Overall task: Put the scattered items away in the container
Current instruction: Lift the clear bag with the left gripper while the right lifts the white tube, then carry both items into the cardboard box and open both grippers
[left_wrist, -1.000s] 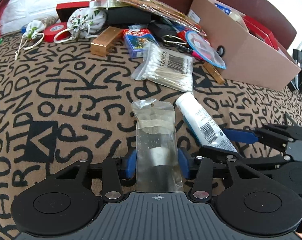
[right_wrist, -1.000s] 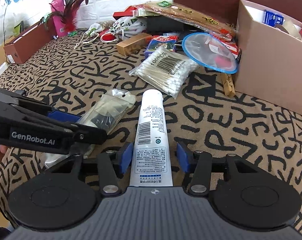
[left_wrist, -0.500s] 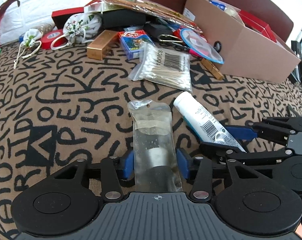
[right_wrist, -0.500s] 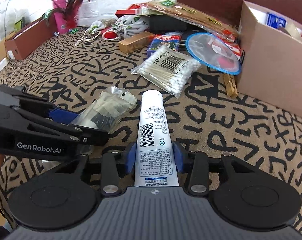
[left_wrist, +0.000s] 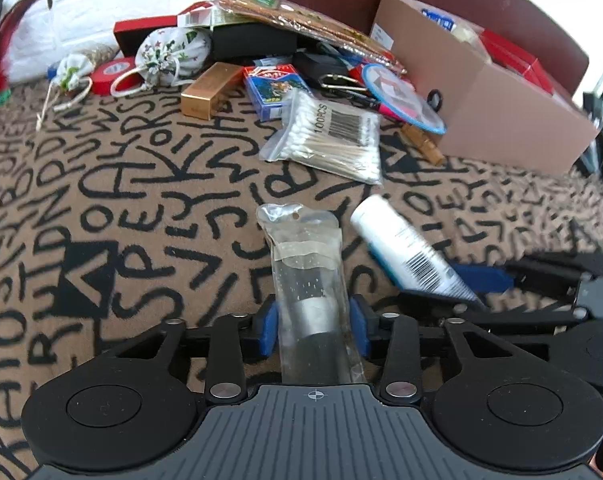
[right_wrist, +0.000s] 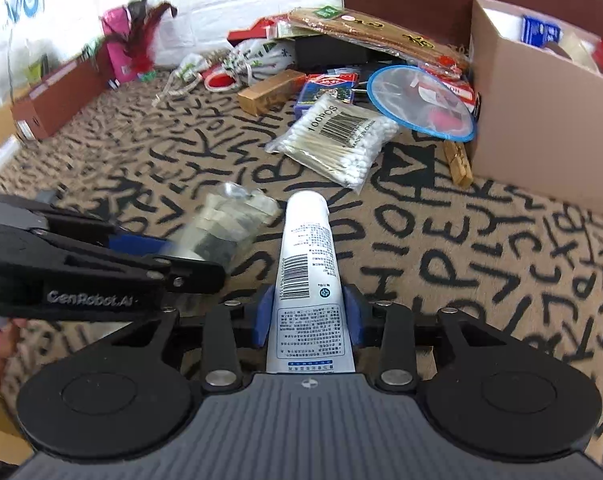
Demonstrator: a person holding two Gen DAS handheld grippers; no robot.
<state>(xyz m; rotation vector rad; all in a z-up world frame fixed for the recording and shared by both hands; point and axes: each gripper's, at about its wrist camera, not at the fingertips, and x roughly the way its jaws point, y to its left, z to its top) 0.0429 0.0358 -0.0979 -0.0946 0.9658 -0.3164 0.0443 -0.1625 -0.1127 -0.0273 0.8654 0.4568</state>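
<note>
My left gripper (left_wrist: 313, 326) is shut on a clear plastic packet (left_wrist: 307, 276) with a dark and silver object inside; it also shows in the right wrist view (right_wrist: 225, 224). My right gripper (right_wrist: 306, 314) is shut on a white tube (right_wrist: 306, 264) with a barcode, cap pointing forward; the tube also shows in the left wrist view (left_wrist: 405, 256). Both are held just above the patterned blanket. The cardboard box (right_wrist: 541, 116), open and holding several items, stands ahead to the right, also in the left wrist view (left_wrist: 481, 92).
A bag of cotton swabs (right_wrist: 337, 140), a blue-rimmed round mesh lid (right_wrist: 421, 100), a wooden clip (right_wrist: 457, 160), a gold box (left_wrist: 209, 90), a card pack (left_wrist: 275, 86), drawstring pouches (left_wrist: 169, 54) and red tape (left_wrist: 109, 72) lie scattered. A brown box (right_wrist: 57, 96) sits far left.
Both grippers closed on their items and lifted them off the blanket. The tube and packet now tilt up, and both views have shifted slightly forward.
</note>
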